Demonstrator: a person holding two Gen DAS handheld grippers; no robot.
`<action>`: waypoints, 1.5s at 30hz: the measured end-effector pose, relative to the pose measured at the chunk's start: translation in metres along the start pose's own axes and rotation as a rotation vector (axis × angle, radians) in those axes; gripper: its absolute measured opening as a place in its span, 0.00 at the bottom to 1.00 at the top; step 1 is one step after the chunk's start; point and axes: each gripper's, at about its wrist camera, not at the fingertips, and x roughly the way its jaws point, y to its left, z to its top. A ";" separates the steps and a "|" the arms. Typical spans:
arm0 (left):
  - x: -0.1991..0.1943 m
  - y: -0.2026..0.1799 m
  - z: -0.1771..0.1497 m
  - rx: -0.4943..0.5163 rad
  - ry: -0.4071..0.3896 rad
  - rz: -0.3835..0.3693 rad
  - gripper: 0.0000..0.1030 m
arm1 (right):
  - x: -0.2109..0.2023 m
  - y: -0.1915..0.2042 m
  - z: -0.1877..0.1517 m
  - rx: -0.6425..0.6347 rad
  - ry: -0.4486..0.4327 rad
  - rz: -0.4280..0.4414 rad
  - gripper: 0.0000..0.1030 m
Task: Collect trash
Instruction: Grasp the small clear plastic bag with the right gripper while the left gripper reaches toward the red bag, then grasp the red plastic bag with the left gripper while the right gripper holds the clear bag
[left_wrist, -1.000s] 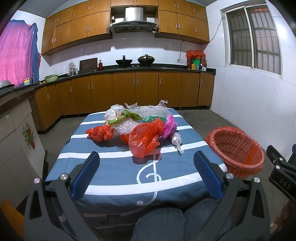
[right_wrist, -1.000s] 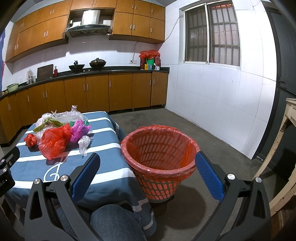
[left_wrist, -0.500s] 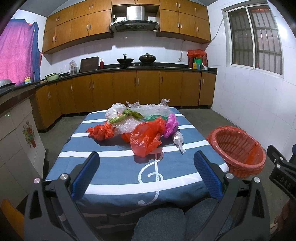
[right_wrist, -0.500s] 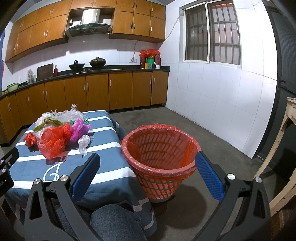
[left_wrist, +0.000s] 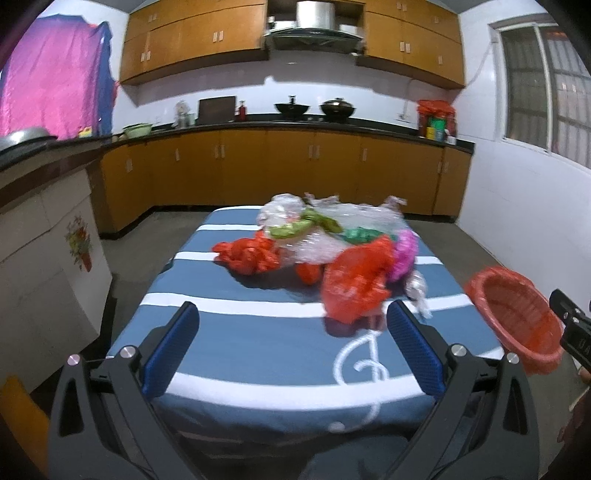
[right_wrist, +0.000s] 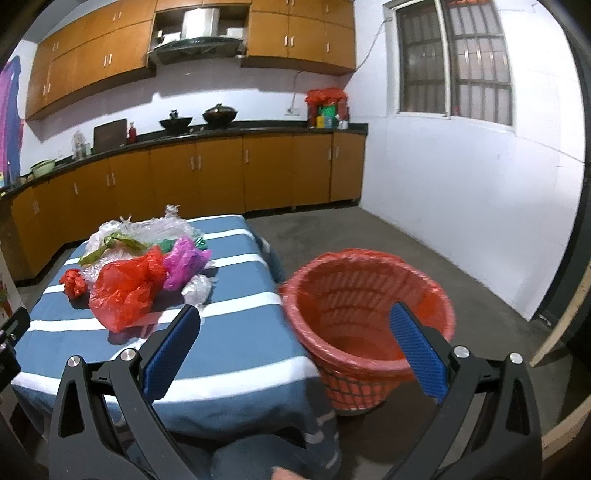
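A heap of crumpled plastic bags lies on the blue striped table: a large red bag, a smaller red bag, a pink bag, clear wrap with green strips. The same heap shows in the right wrist view, with the large red bag nearest. An orange-red lined basket stands on the floor right of the table. My left gripper is open above the table's near end, short of the heap. My right gripper is open, held between table edge and basket.
Wooden cabinets and a dark counter with pots line the far wall. A tiled counter stands left of the table. White tiled wall and bare concrete floor lie right. A person's knee sits low in view.
Both grippers have moved forward and swung left, so the table and heap appear closer. The jaws stay open and empty. Nothing on the table has moved.
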 end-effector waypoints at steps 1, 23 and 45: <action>0.003 0.003 0.002 -0.007 0.002 0.008 0.96 | 0.007 0.003 0.002 0.000 0.012 0.008 0.98; 0.098 0.019 0.034 -0.015 0.035 -0.015 0.95 | 0.167 0.091 0.005 -0.064 0.316 0.186 0.63; 0.147 -0.039 0.044 0.088 0.119 -0.236 0.74 | 0.172 0.067 -0.013 -0.049 0.404 0.216 0.25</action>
